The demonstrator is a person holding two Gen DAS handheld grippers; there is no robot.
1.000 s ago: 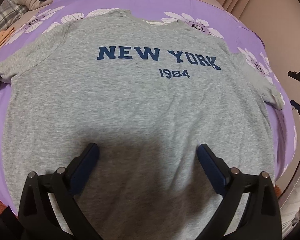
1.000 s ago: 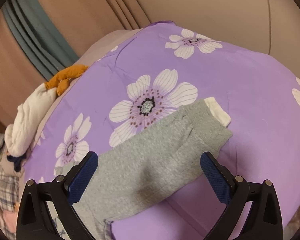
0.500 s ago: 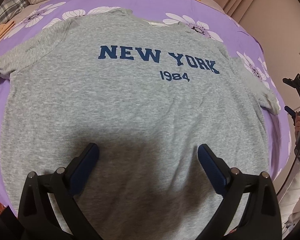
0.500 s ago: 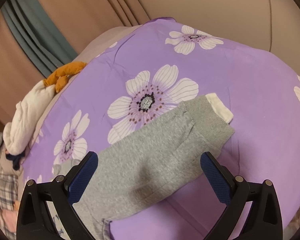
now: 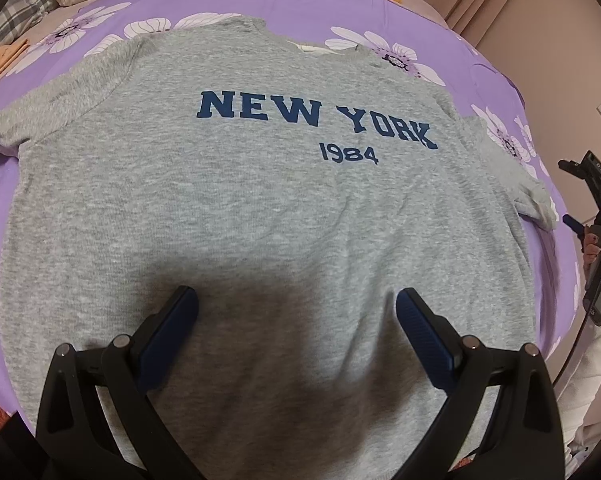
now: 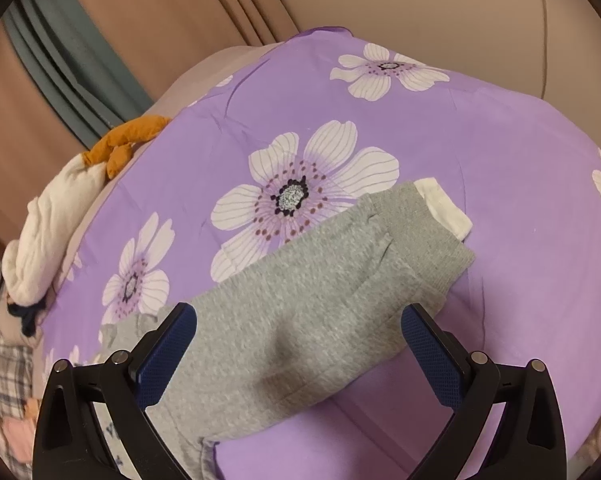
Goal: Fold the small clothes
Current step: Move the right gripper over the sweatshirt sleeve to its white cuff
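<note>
Both views had shifted only slightly, the sweatshirt point(image 5: 268, 208) drifting a little lower under the left tongs point(image 5: 296, 312). It lay flat, print up, on the purple bed point(image 5: 496, 80). Left tongs hung spread and empty over its hem; right tongs point(image 6: 298, 332) were spread above the right sleeve point(image 6: 320, 280), gripping nothing. A shallow pinch there might catch one layer only and drag the sleeve crooked.

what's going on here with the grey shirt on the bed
A person holds a gripper in each hand over a grey NEW YORK 1984 sweatshirt spread flat, print up, on a purple flowered bedsheet. The left gripper hangs open above its lower body; the right gripper hangs open over one sleeve. Nothing is gripped or folded yet.
</note>
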